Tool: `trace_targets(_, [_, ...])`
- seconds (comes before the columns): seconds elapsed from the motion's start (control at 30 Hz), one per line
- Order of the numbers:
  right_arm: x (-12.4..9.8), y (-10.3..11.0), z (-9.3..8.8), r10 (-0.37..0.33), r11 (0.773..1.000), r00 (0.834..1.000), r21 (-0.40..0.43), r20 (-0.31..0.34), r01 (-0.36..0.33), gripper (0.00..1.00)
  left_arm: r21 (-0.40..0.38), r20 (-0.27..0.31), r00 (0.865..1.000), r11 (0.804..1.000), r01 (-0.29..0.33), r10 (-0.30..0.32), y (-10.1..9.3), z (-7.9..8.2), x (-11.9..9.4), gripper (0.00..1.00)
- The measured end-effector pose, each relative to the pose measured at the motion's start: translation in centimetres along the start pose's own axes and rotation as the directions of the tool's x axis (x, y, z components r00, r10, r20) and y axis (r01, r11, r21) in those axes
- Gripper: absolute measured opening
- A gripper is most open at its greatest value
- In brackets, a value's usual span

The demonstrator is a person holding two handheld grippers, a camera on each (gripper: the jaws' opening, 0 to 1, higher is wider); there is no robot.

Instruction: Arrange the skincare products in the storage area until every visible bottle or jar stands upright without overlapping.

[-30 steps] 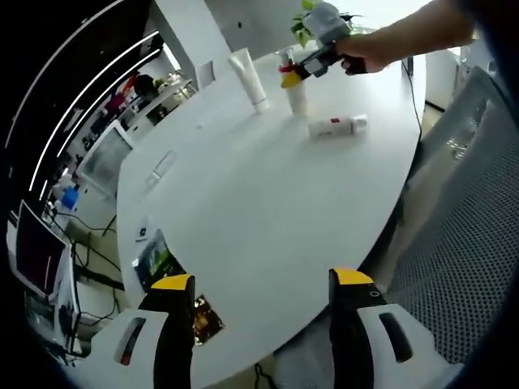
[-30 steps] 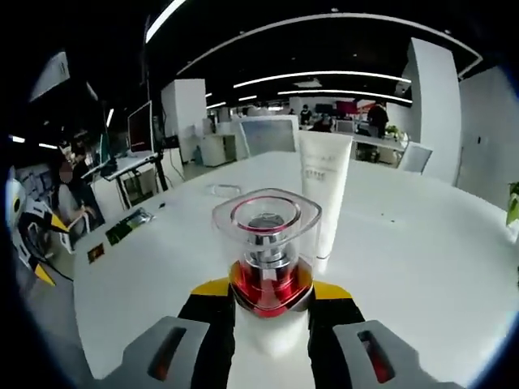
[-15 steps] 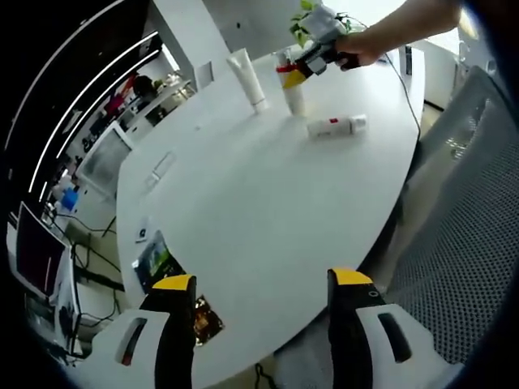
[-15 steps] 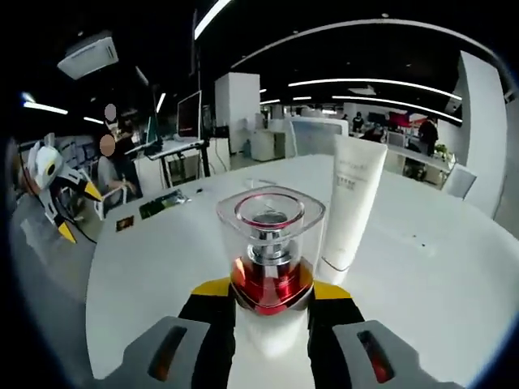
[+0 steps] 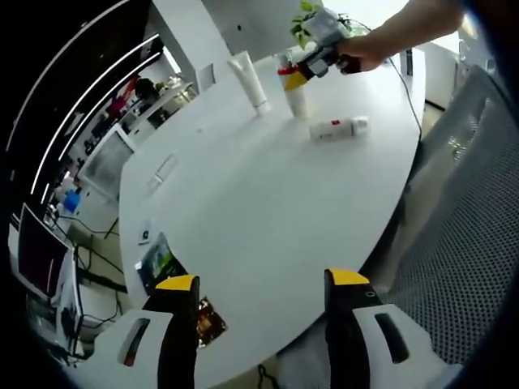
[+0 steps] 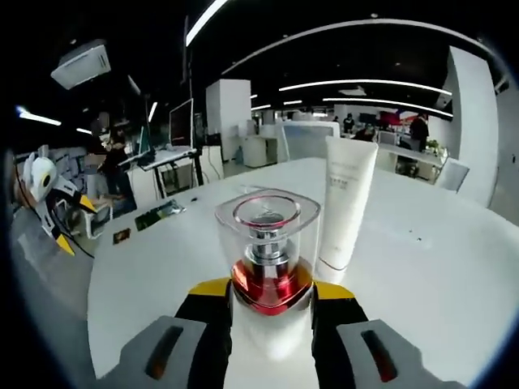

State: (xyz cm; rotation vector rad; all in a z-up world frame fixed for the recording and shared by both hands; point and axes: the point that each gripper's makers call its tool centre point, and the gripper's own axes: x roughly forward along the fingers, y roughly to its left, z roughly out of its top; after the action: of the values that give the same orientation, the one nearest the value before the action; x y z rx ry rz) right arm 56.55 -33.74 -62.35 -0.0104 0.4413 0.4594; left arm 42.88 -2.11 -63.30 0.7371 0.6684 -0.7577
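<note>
Red-collared bottle [image 6: 271, 279] clamped upright in right tool [image 6: 272, 301], left tool [image 5: 258, 285] parted, empty

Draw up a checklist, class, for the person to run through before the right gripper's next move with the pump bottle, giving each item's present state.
1. Right gripper shut on pump bottle: ok.
2. Pump bottle upright on the table: ok, though contact with the tabletop cannot be told.
3. White tube upright, apart from the bottle: ok.
4. All products upright: not ok, a small bottle lies on its side.
5. Left gripper open and free to help: ok.
</note>
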Motion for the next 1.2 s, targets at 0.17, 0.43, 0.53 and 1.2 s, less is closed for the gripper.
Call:
trace_targets(0.17, [-0.4, -0.3, -0.5, -0.161, 0.983, 0.987, 0.088, -0.011, 0.161, 0.36, 0.005, -0.004, 1.000, 1.000, 0.001, -0.001, 0.0, -0.1, 0.0, 0.60])
trace_targets(0.43, [-0.6, -0.1, -1.8, -0.377, 0.894, 0.923, 0.230, -0.077, 0.384, 0.33, 0.008, -0.008, 1.000, 1.000, 0.001, -0.001, -0.1, -0.2, 0.0, 0.59])
trace_targets(0.53, [-0.2, 0.1, -1.3, -0.398, 0.891, 0.914, 0.205, -0.073, 0.405, 0.34, 0.007, -0.009, 1.000, 1.000, 0.001, -0.001, -0.1, -0.2, 0.0, 0.59])
trace_targets(1.2, [0.0, -1.0, -0.6, -0.332, 0.932, 0.939, 0.123, -0.086, 0.341, 0.22, 0.010, 0.009, 1.000, 1.000, 0.007, -0.007, -0.2, 0.2, -0.1, 0.55])
